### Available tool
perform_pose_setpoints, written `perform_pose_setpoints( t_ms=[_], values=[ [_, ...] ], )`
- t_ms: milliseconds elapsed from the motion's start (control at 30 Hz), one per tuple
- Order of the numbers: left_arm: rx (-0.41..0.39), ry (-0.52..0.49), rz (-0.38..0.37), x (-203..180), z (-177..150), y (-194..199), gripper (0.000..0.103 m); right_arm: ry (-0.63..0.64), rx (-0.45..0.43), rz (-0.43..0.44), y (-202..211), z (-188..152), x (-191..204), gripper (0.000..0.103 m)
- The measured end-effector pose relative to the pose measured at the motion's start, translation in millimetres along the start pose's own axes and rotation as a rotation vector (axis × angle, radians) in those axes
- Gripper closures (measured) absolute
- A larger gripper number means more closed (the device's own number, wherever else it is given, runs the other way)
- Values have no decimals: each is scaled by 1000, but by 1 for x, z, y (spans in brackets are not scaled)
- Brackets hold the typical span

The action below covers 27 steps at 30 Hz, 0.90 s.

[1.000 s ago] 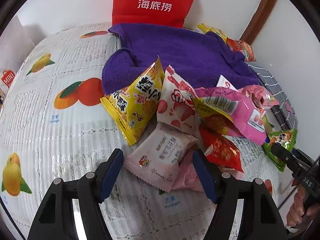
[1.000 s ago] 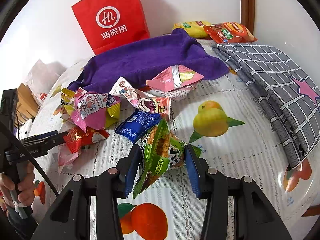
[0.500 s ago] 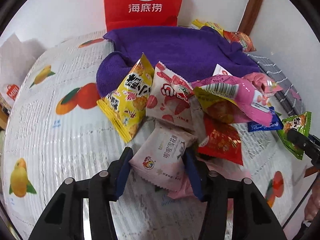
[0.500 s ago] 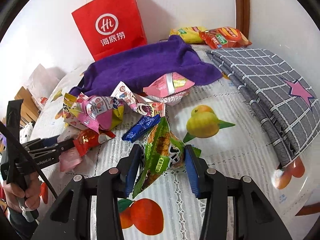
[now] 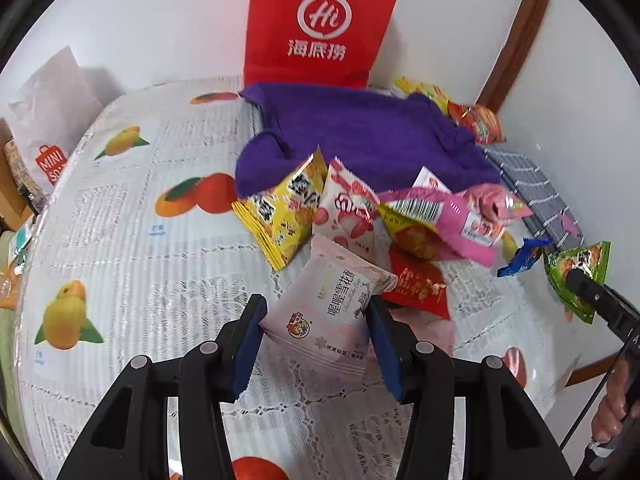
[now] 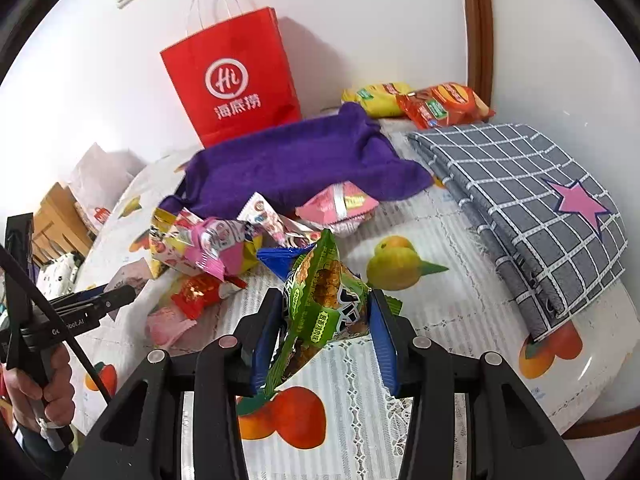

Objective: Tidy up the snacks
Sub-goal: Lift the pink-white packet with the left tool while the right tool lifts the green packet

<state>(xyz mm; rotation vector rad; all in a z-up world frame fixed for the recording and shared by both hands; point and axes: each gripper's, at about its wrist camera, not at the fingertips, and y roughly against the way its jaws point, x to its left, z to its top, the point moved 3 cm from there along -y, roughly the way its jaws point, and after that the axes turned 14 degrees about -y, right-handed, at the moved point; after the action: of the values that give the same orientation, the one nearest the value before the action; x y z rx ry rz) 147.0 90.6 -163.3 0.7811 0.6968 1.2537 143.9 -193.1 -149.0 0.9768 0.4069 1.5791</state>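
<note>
My left gripper [image 5: 316,320] is shut on a pale pink snack packet [image 5: 328,312], lifted off the fruit-print tablecloth [image 5: 120,260]. Behind it lies a heap of snacks: a yellow packet [image 5: 284,208], a white strawberry packet [image 5: 344,208], a pink packet [image 5: 448,216] and a red packet [image 5: 416,284]. My right gripper [image 6: 324,312] is shut on a green snack packet [image 6: 324,300], held above the table. That green packet [image 5: 576,276] also shows at the right edge of the left wrist view. The left gripper [image 6: 100,300] appears at the left of the right wrist view.
A purple towel [image 6: 296,164] lies behind the heap, with a red paper bag [image 6: 232,84] against the wall. A folded grey checked cloth [image 6: 532,200] fills the right side. Yellow and orange packets [image 6: 424,104] sit in the far corner. A blue packet [image 6: 284,260] lies near the heap.
The left gripper closed on the pale pink packet and lifted it off the table. The right gripper rose with the green packet still held.
</note>
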Motion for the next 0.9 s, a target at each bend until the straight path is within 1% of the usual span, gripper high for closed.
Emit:
perform_pose_setpoints(
  t_ms=[67,100,167,267,333,467,633,767,900],
  values=[
    [-11,7,1,-1,3,6,54,-13,29,50,-5,1,-1,59],
    [-15,11,1,-1,4,8,54,-14,53,27,-11,0,-2,59],
    [-20,18,-1,-2,6,12,54,-5,62,-22,-21,-3,-6,59],
    [-25,15,-3,-4,7,14,54,-22,135,-57,-41,-13,-19,60],
    [-24,14,-2,-5,6,15,54,-34,153,-75,-46,-19,-27,60],
    [-25,20,-7,-6,6,16,54,-25,135,-103,-39,-20,-35,60],
    [-36,31,-17,-7,11,18,54,-48,94,-106,-21,-11,-43,60],
    [-47,25,-12,-9,20,23,54,-49,53,-88,-6,2,-40,60],
    [-63,26,-4,-9,32,28,54,-22,-2,-68,8,22,-28,60]
  ],
)
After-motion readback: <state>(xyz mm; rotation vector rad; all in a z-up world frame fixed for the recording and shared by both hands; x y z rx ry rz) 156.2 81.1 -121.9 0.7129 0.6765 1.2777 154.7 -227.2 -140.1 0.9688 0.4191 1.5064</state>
